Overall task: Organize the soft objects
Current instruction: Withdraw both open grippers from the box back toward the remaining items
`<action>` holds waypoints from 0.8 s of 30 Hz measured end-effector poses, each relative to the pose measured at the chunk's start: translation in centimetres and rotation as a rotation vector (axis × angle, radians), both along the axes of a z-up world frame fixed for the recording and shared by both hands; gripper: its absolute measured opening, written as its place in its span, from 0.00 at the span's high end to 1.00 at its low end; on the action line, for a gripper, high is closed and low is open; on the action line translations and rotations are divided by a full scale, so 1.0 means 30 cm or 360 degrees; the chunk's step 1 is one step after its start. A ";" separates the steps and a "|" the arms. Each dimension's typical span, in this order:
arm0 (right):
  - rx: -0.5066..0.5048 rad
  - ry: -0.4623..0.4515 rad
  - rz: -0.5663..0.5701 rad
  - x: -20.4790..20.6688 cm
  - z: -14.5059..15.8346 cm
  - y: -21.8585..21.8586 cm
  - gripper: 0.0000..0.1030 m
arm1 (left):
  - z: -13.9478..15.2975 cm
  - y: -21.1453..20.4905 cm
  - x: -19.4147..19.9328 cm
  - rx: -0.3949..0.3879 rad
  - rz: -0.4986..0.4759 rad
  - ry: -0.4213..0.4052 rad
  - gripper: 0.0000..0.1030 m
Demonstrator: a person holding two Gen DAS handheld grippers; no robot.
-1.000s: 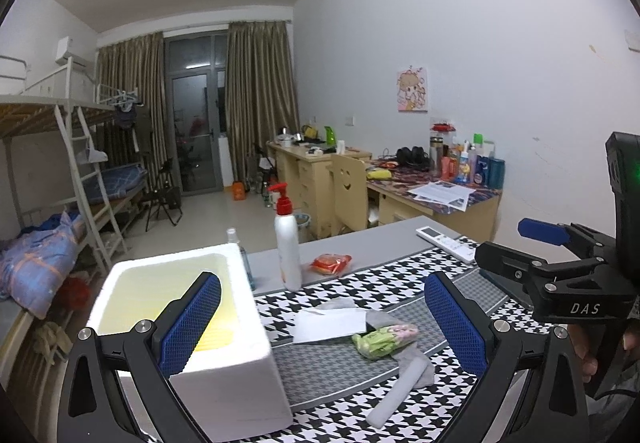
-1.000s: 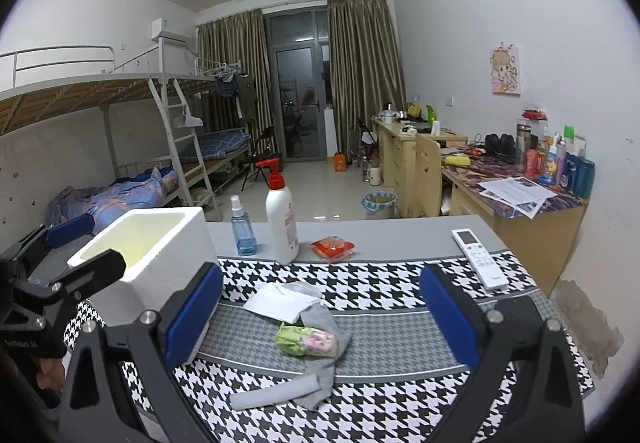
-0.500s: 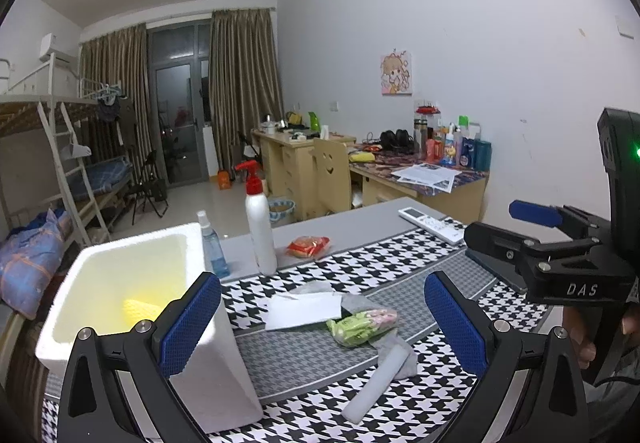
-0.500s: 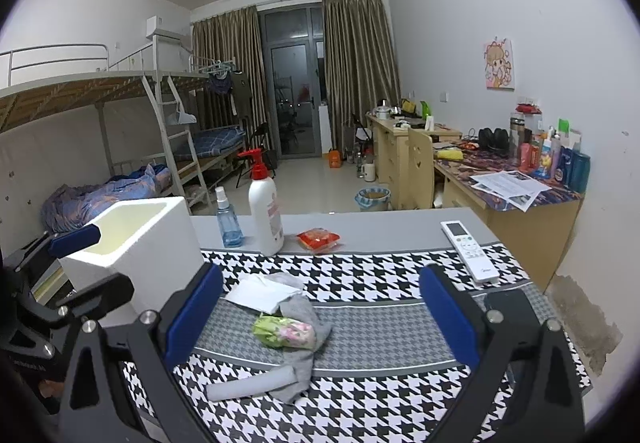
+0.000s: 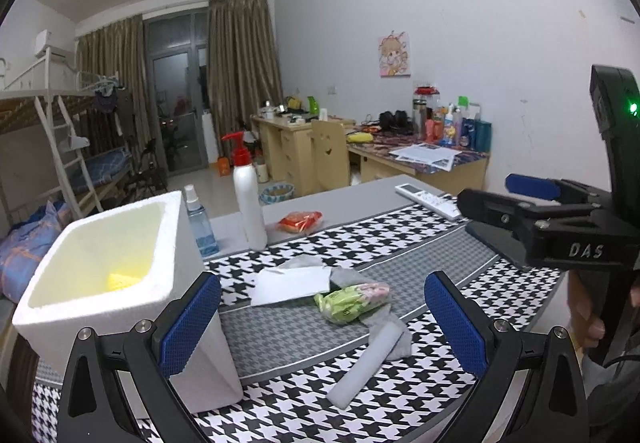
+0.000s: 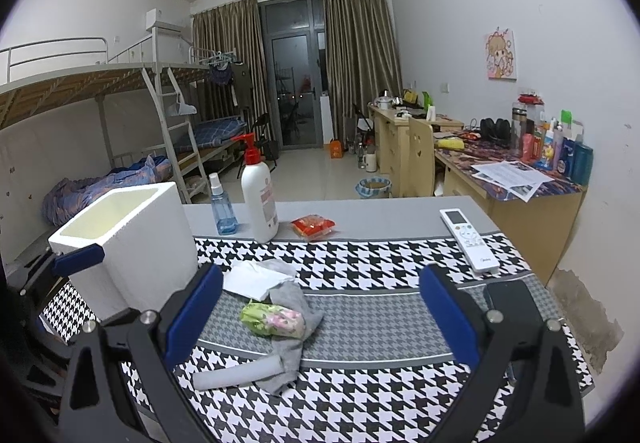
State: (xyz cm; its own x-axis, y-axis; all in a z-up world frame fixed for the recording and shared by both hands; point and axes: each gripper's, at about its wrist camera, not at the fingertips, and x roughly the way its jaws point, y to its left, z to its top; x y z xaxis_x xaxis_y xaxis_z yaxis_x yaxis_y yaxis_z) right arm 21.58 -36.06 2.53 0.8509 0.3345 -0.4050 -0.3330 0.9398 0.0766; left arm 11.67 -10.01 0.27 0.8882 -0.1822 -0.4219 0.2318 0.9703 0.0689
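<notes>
- Left gripper (image 5: 322,317): black angular frame, two fingers faced with blue textured pads (image 5: 188,323), silver screws at the joints.
- Right gripper (image 6: 320,317): same black frame, blue pads (image 6: 450,317), silver screws.
- Seen from the left wrist, the right gripper's body bears white "DAS" lettering and a green light.
- Bare-skinned hand (image 5: 586,317) on its handle.

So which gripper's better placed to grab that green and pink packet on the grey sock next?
Probably left. The left gripper is open with the packet framed between its fingers, beside the foam box. The right gripper is open too, but the packet sits off-centre.
</notes>
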 end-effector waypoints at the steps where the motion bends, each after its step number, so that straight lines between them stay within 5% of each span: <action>1: 0.0002 0.0003 0.0002 0.004 -0.002 -0.001 0.03 | -0.006 -0.002 0.000 0.0002 0.0003 0.0004 0.01; 24: -0.0062 0.0190 0.0106 0.115 -0.107 0.013 0.03 | -0.147 -0.050 0.058 0.0007 0.0006 0.0201 0.01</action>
State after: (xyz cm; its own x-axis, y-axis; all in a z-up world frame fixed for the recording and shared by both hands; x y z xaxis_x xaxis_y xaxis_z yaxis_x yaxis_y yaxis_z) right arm 25.02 -35.67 -0.68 0.7722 0.3706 -0.5161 -0.3854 0.9190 0.0833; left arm 13.41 -11.51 -4.14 0.8285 -0.1771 -0.5313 0.2354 0.9709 0.0433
